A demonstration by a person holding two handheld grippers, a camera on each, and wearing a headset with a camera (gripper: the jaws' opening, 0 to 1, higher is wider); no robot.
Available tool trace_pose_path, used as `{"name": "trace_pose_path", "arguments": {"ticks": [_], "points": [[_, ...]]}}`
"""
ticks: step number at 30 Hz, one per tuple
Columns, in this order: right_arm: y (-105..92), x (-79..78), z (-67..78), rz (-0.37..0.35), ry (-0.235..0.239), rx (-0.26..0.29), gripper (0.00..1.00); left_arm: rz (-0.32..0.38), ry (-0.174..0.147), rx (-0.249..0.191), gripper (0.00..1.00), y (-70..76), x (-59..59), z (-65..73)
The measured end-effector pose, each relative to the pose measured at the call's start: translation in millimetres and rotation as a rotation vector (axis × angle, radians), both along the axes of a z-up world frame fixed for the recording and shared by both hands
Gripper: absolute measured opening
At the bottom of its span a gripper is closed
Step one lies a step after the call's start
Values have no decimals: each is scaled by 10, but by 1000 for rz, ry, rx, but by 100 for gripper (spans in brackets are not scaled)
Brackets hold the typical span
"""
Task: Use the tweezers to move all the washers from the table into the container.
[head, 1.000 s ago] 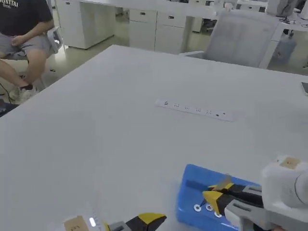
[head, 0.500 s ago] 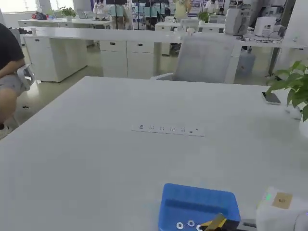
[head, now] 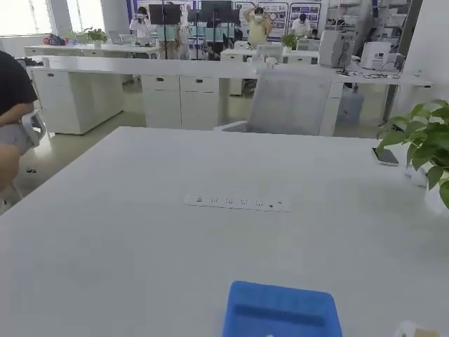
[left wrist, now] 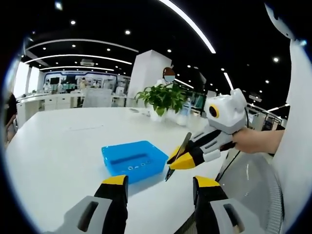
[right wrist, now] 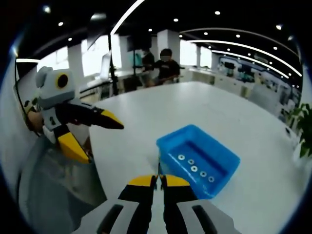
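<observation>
The blue container (right wrist: pixel 197 165) stands on the white table (right wrist: pixel 253 122) with several washers (right wrist: pixel 194 168) in a row on its floor. In the left gripper view the washers (left wrist: pixel 138 166) also show inside the container (left wrist: pixel 134 158). My right gripper (right wrist: pixel 158 181) is shut on thin tweezers (right wrist: pixel 159 168), short of the container's near corner and above the table edge. My left gripper (left wrist: pixel 161 183) is open with nothing between its jaws. The right gripper (left wrist: pixel 185 158) hangs ahead of it, right of the container, with the tweezers (left wrist: pixel 169 174) pointing down. The left gripper (right wrist: pixel 90 129) shows open at the left. The head view has the container (head: pixel 280 312) at its bottom edge.
A power strip (head: pixel 237 203) lies mid-table beyond the container. A potted plant (head: pixel 424 137) and a phone (head: pixel 387 156) sit at the far right edge. An office chair (head: pixel 291 98) stands behind the table, and a seated person (head: pixel 14 112) is at the left.
The head camera has tilted up toward the room, so the container has slid to the bottom edge. The right gripper with the tweezers, over the container a second ago, has gone below the frame.
</observation>
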State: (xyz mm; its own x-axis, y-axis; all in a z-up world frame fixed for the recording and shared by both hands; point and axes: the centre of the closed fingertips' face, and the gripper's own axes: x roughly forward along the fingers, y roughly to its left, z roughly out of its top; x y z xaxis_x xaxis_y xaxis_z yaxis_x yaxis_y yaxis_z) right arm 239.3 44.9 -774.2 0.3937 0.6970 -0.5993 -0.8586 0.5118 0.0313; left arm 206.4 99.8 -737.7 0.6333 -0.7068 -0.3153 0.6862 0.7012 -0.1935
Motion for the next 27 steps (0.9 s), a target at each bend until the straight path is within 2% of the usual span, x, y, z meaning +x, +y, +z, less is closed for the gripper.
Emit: {"name": "trace_pose_path", "arguments": {"ticks": [3,5,7,10,14,16,19,24,27], "points": [[27,-48,-25,33,14,0,4,-28,-4,11,51,-34,-33,22],[40,-84,-40,57,24,-2,4,-56,-15,35,49,-65,-64,33],[47,-138,-68,88,41,-10,4,-83,-11,50,49,-104,-99,34],[42,-269,-147,181,70,-54,4,-118,-8,63,46,-151,-142,47],[27,-388,-183,294,65,-98,4,-172,-10,81,43,-207,-181,78],[25,-501,-197,405,53,-131,4,-205,-6,83,42,-237,-192,80],[61,-594,-171,499,56,-123,3,-266,12,83,40,-299,-209,70],[31,-630,-139,635,52,-162,3,-365,-10,139,36,-417,-206,104],[1,-591,-126,664,70,-172,3,-399,-16,146,35,-495,-194,152]]}}
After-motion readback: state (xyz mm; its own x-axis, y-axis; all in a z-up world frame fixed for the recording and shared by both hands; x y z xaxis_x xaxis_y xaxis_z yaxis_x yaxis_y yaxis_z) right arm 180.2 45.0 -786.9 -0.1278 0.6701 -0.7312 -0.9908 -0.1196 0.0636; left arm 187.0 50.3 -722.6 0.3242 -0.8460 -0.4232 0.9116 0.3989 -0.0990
